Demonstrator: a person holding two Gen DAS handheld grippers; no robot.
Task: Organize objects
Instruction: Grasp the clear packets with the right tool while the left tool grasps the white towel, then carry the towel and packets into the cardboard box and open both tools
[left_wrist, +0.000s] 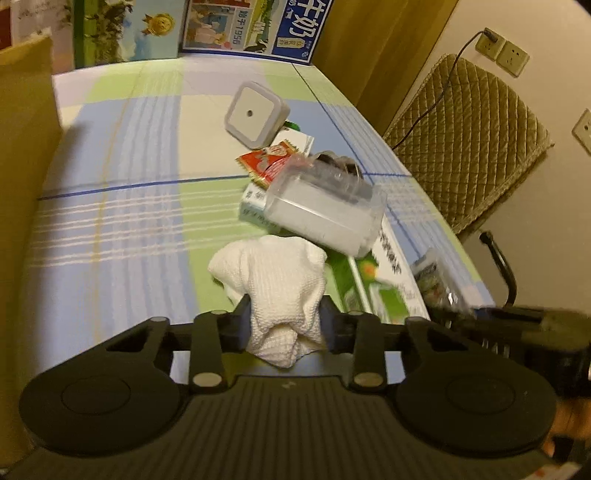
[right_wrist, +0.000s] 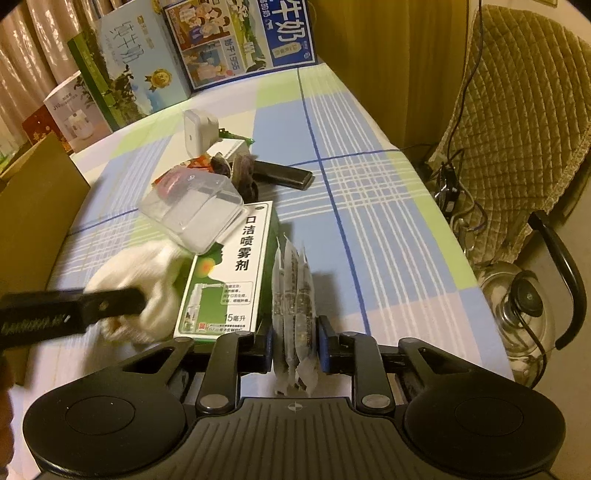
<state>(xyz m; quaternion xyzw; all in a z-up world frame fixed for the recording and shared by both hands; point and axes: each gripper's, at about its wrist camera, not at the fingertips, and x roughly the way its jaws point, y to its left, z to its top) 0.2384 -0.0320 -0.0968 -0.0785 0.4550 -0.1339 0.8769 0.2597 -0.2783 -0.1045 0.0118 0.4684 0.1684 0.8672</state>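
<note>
My left gripper (left_wrist: 284, 325) is shut on a white cloth (left_wrist: 277, 280), which also shows in the right wrist view (right_wrist: 147, 284) with the left gripper's finger across it. My right gripper (right_wrist: 295, 343) is shut on a clear snack packet (right_wrist: 293, 295). A pile lies on the checked tablecloth (left_wrist: 122, 221): a green and white spray box (right_wrist: 229, 273), a clear plastic box (left_wrist: 325, 206) tilted on top of it, a red wrapper (left_wrist: 266, 162) and a white square night light (left_wrist: 255, 110).
A cardboard box (left_wrist: 22, 184) stands at the left. Milk cartons (right_wrist: 236, 40) line the back edge. A black flat object (right_wrist: 284, 173) lies past the pile. A quilted chair (right_wrist: 517, 122) and a glass kettle (right_wrist: 524, 314) are off the table's right edge.
</note>
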